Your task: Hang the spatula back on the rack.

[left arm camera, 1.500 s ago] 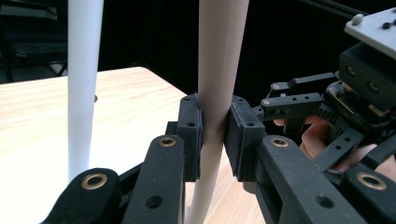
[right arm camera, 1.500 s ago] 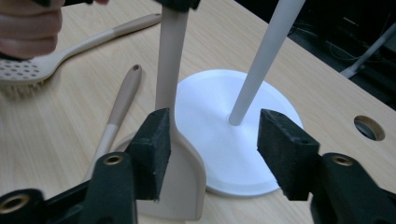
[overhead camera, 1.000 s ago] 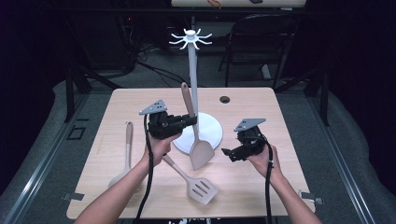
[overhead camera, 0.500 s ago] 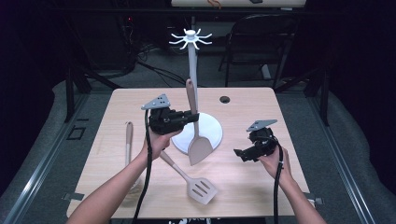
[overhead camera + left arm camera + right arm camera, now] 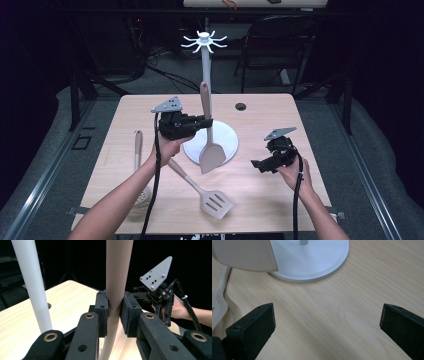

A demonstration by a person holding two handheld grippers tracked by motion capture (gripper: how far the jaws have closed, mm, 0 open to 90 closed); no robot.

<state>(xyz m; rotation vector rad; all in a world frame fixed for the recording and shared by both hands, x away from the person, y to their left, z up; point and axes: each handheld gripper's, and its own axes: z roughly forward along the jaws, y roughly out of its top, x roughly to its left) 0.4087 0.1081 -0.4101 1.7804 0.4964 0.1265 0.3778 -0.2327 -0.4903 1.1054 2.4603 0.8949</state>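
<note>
While the left gripper (image 5: 202,123) pinches the handle of the solid turner (image 5: 209,131) between its two pads, the turner stands nearly upright: handle end up, flat blade down, the blade hanging just over the near rim of the stand's round white base (image 5: 227,145). In the left gripper view the pads (image 5: 103,313) press on both sides of the beige handle (image 5: 117,277), and the stand's white pole (image 5: 32,285) rises just beside it, apart from it.

The long axis of the turner thus runs almost parallel to the pole (image 5: 206,75). The hook crown (image 5: 204,41) sits at the pole's top, well above the handle end, so the judged next move is a lift, carrying the handle end up to a hook; the left hand, already at the pole, is the nearer one.

The right gripper (image 5: 261,165) rests low toward the right edge of the desk (image 5: 300,200), its jaws spread wide and holding nothing; in the right gripper view bare wood lies between them, with the base rim (image 5: 332,262) and the blade (image 5: 244,255) beyond.

Two more utensils lie flat on the desk: a slotted turner (image 5: 202,191) near the front edge, its handle pointing toward the left hand, and a spoon-like utensil (image 5: 138,155) toward the left edge; its head is partly hidden by the forearm.
</note>
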